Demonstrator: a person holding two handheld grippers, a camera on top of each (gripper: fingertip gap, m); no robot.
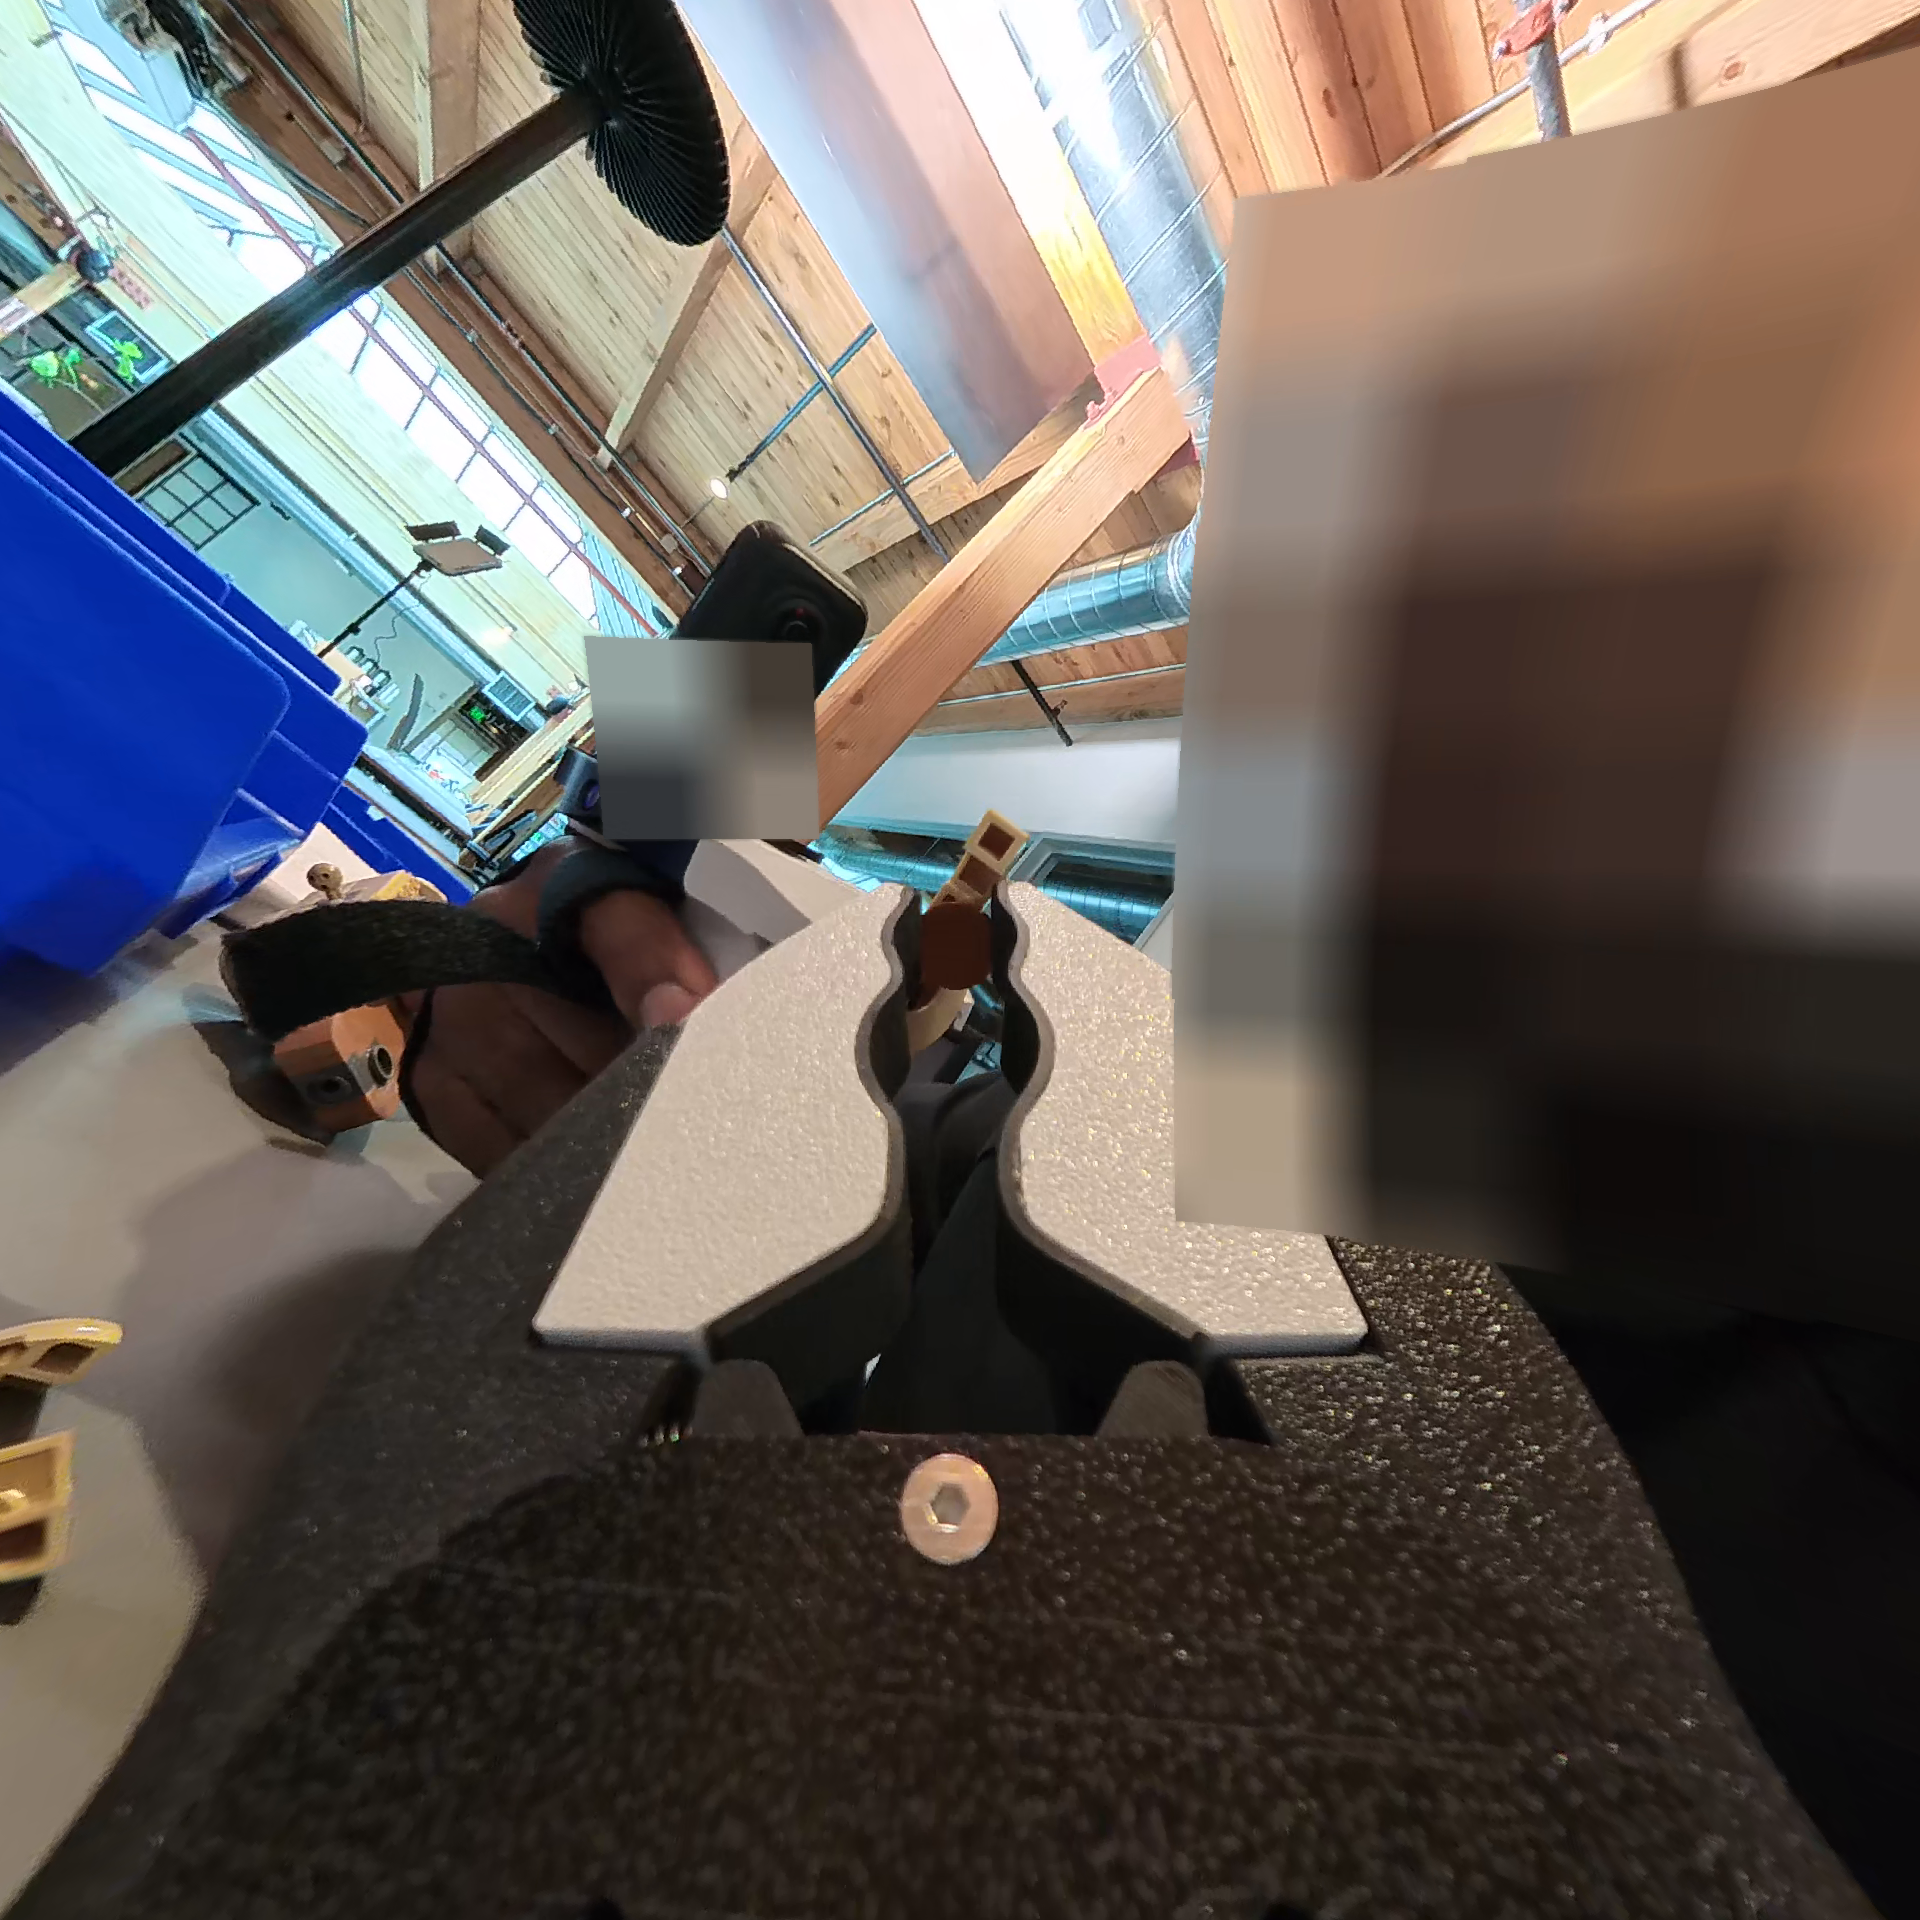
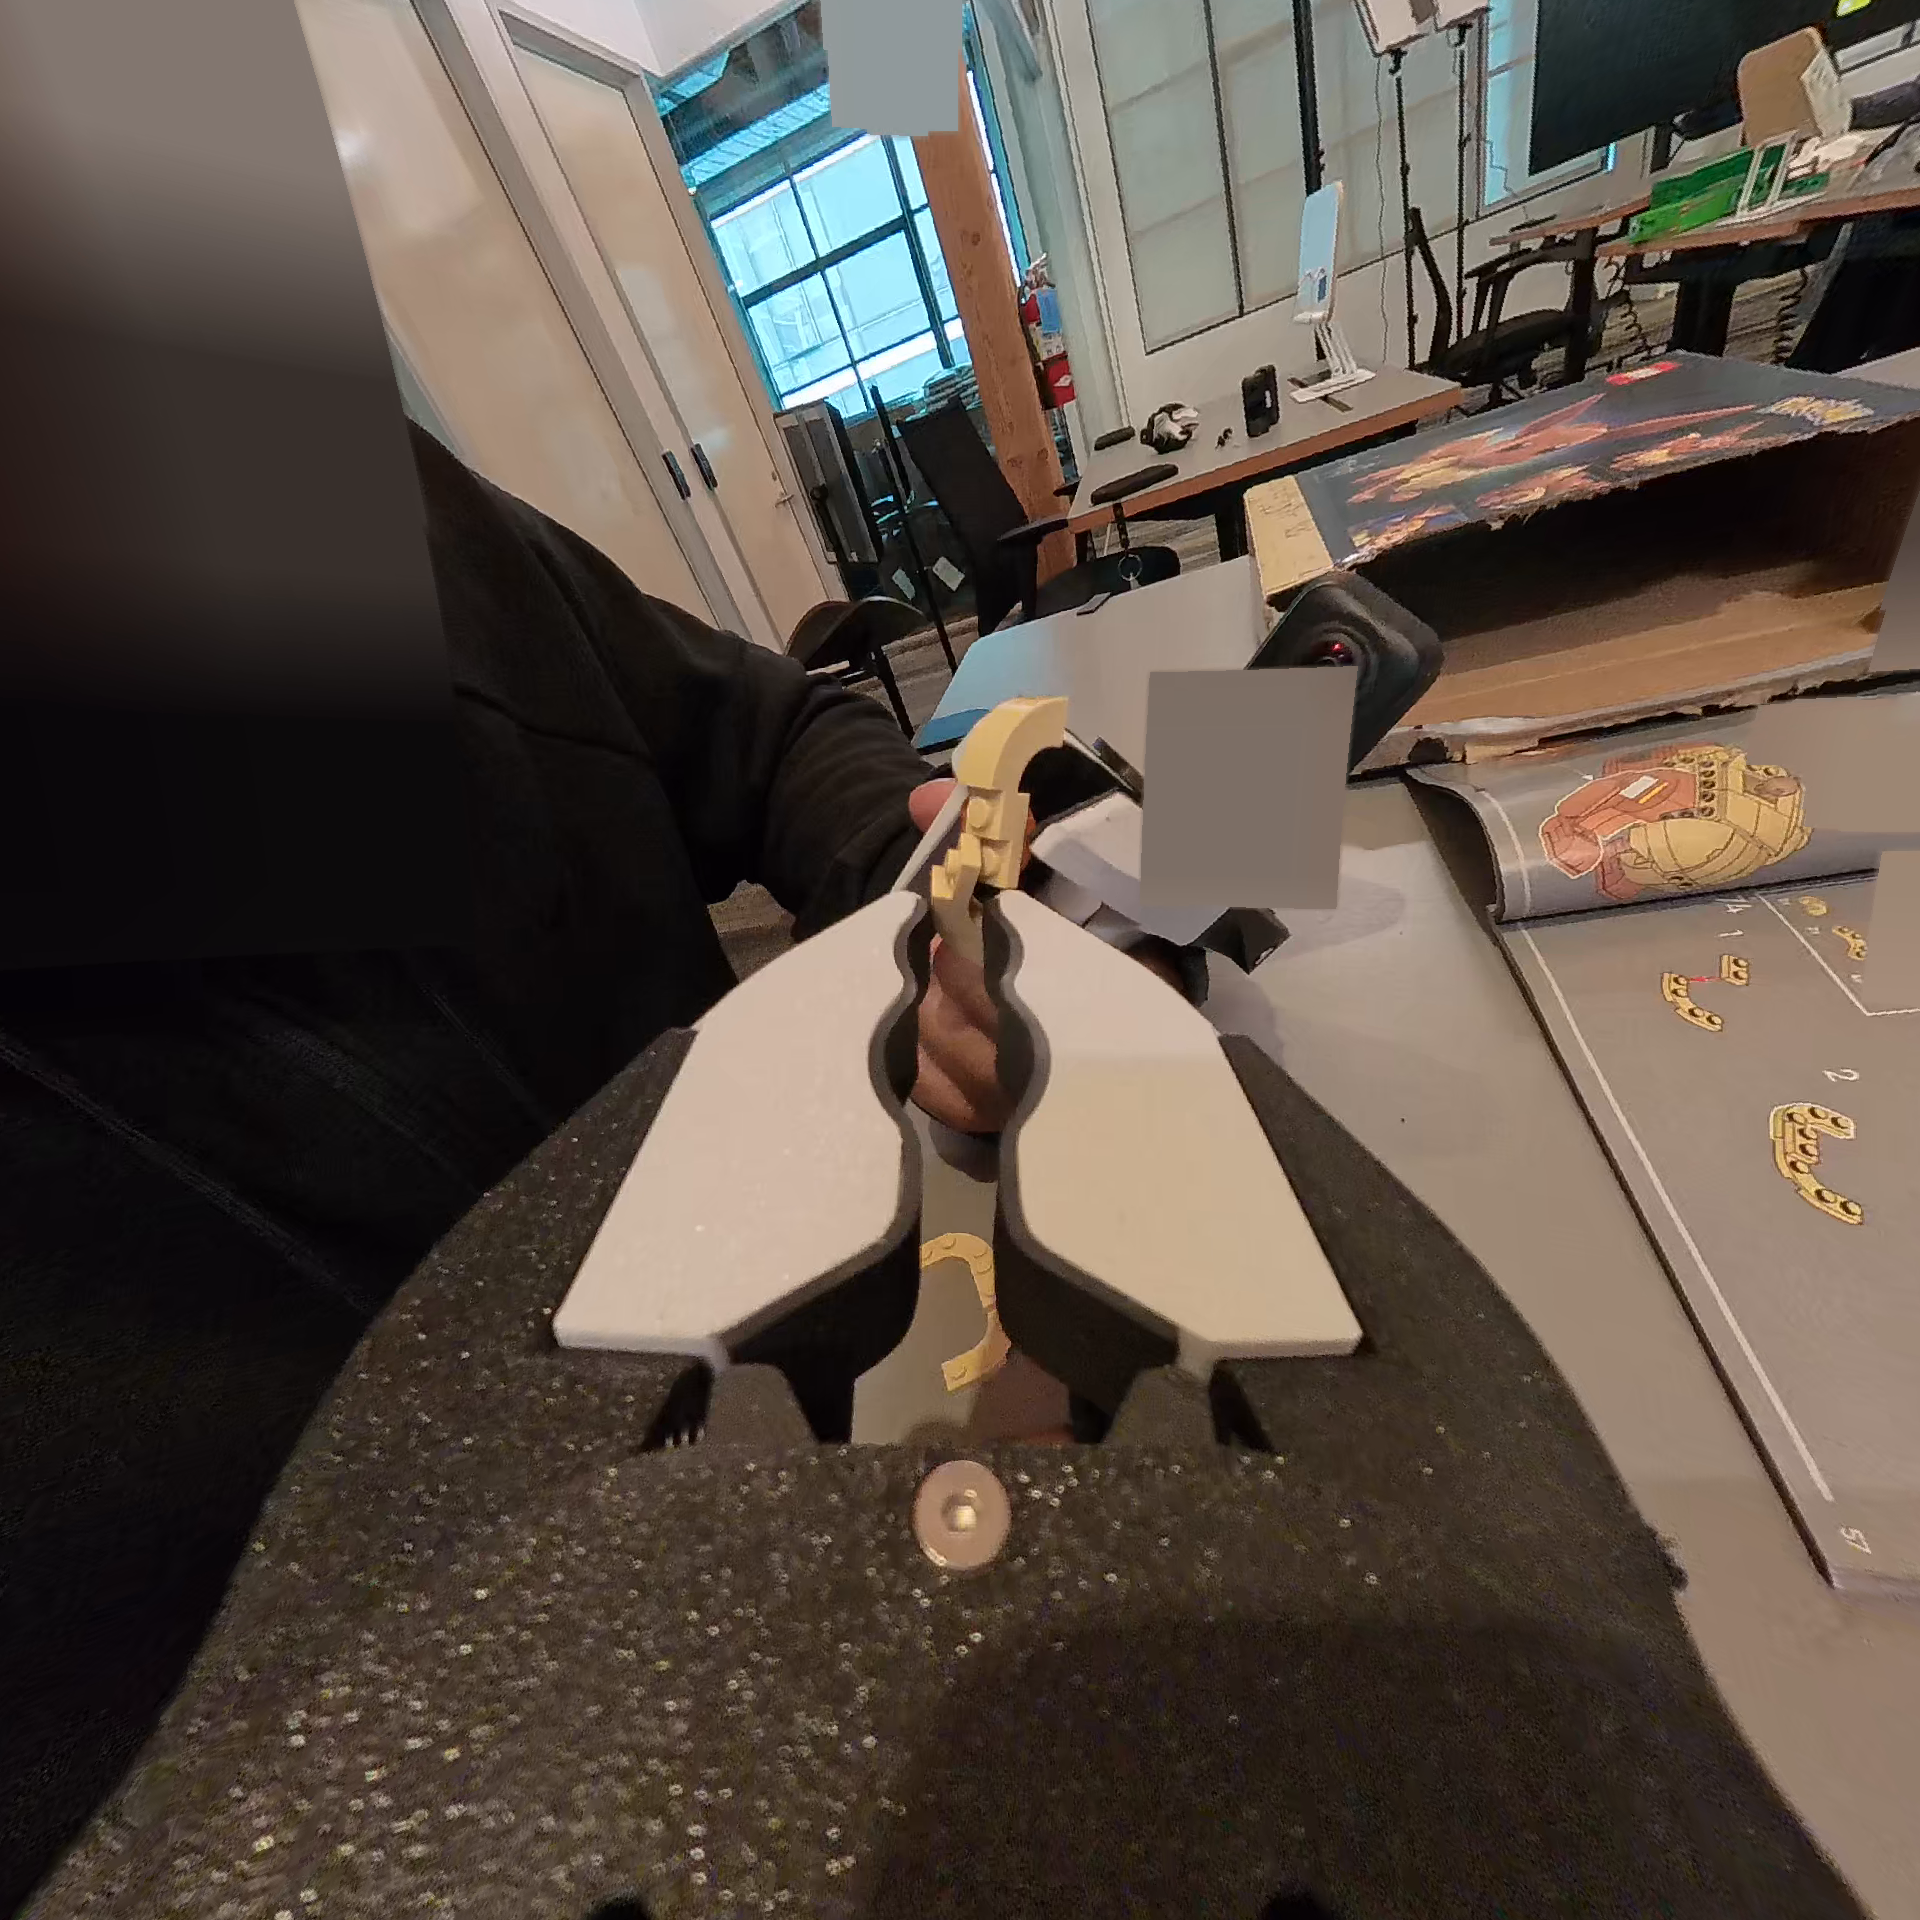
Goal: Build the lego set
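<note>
My left gripper (image 1: 958, 904) points up and is shut on a small brick piece: a brown round part (image 1: 954, 940) sits between the pads and a tan part with square holes (image 1: 995, 844) sticks out above them. My right gripper (image 2: 961, 920) is shut on the lower stem of a tan curved brick assembly (image 2: 1003, 790) that rises above its tips. The left gripper (image 2: 1101, 862) shows just behind this assembly, with a thumb (image 2: 930, 800) beside it. The right gripper's pale finger (image 1: 748, 883) and the hand on it (image 1: 623, 966) show in the left wrist view, close by.
Blue bins (image 1: 125, 707) stand at the left, with loose tan pieces (image 1: 42, 1455) on the table. An open instruction booklet (image 2: 1714, 1039) and a torn cardboard box (image 2: 1662, 540) lie on the grey table (image 2: 1403, 1091). A tan curved piece (image 2: 966, 1309) lies below my right gripper. My two grippers' fingertips are within a few centimetres of each other.
</note>
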